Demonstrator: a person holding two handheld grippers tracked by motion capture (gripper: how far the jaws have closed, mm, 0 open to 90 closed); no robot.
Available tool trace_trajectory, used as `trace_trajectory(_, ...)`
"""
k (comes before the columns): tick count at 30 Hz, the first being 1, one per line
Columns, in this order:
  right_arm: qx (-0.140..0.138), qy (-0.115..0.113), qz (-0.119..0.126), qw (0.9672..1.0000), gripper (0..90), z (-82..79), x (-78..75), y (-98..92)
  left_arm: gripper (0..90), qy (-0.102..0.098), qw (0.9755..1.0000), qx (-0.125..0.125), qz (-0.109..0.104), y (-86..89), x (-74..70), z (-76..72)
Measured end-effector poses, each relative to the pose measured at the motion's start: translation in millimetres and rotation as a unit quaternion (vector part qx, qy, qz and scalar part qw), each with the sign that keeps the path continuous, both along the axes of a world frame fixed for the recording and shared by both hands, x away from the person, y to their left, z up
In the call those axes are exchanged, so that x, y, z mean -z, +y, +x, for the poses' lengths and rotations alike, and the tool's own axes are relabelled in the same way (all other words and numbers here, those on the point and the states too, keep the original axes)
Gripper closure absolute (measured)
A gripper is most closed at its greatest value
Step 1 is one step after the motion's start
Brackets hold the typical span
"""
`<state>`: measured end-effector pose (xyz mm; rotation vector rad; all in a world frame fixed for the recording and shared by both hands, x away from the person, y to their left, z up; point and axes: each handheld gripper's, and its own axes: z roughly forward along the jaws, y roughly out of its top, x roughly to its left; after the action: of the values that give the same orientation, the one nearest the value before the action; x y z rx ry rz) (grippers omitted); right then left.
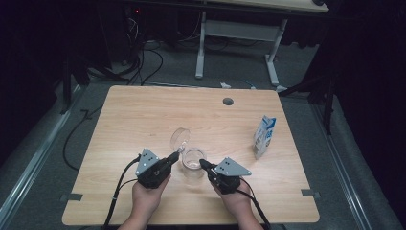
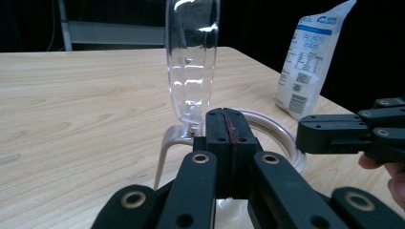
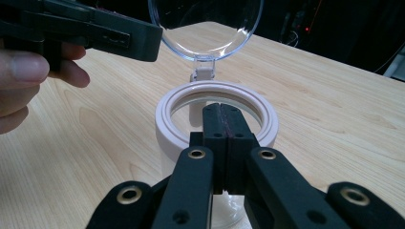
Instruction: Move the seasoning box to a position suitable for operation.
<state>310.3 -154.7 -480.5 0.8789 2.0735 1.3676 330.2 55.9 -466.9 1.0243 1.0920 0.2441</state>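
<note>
Both hand-held grippers [image 1: 177,155] [image 1: 203,164] flank jar [image 1: 193,158] w/ open lid [image 1: 180,138].

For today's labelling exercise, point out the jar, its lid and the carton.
jar [image 3: 165,119]: right gripper view, on the white rim at its left side.
lid [image 2: 191,57]: left gripper view, on the clear dome, standing open.
carton [image 1: 264,136]: high view, on its front face.

Left tongs [image 1: 173,156] jaws pressed together; right tongs [image 1: 203,164] likewise, tips angled inward
</note>
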Motion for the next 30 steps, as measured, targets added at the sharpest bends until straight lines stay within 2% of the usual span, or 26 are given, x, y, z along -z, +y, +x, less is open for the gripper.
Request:
trace_trajectory(5, 0.000, 0.001, 0.000, 1.0000, 90.0, -0.2, 0.0, 0.1, 89.7, 0.001, 1.0000, -0.001, 0.006, 1.9, 1.8, 1.1)
trace_trajectory(12, 0.000, 0.001, 0.000, 1.0000, 89.6, -0.2, 0.0, 0.1, 87.5, 0.001, 1.0000, 0.003, 0.003, 4.0, 2.2, -1.6)
trace_trajectory(15, 0.003, -0.001, -0.001, 1.0000, 85.2, -0.1, -0.8, -0.5, 85.8, -0.001, 0.9999, 0.006, 0.008, 7.7, 1.7, -5.0)
trace_trajectory(21, 0.021, -0.005, 0.014, 0.9997, 78.1, 0.9, -5.7, -11.3, 78.9, 0.005, 0.9991, 0.003, 0.043, 22.8, 10.2, -6.7)
trace_trajectory(23, 0.030, 0.001, 0.019, 0.9994, 76.2, 2.4, -5.4, -17.3, 75.2, 0.007, 0.9980, -0.004, 0.062, 31.5, 15.9, -6.0)
trace_trajectory(30, 0.061, 0.015, 0.023, 0.9978, 69.1, 8.1, 0.0, -33.0, 62.5, 0.029, 0.9941, -0.031, 0.100, 65.5, 32.5, -0.6)
